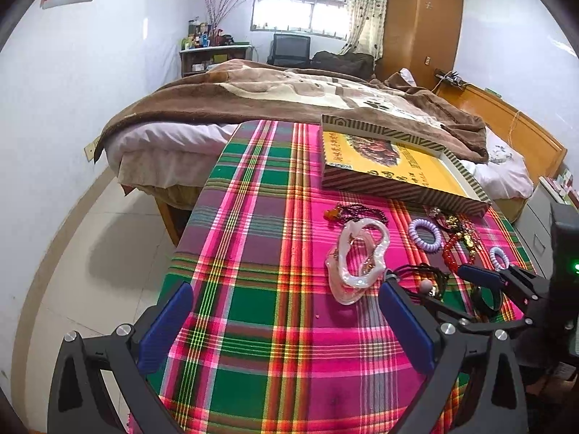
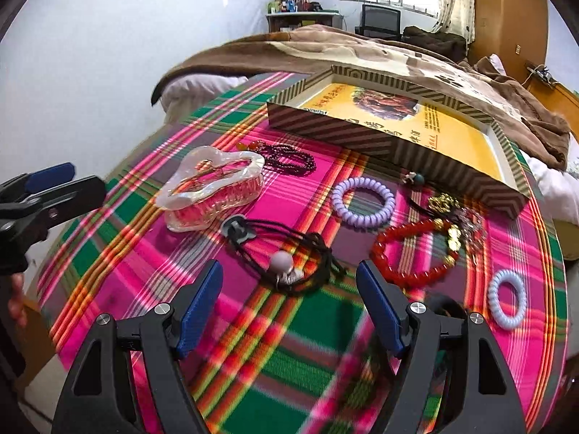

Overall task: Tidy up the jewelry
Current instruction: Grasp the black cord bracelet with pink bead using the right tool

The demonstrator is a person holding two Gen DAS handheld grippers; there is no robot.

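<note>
The right gripper point(image 2: 289, 307) hangs with jaws apart, empty, just short of the black cord point(image 2: 286, 249) with its pale bead point(image 2: 282, 262). The left gripper point(image 1: 286, 320) is spread too, over bare cloth point(image 1: 253, 217) beside the clip point(image 1: 356, 260). The box point(image 2: 391, 141) lies beyond. Best to straddle the bunched strands near the bead — thin cord slips — then close low against the cloth.
</note>
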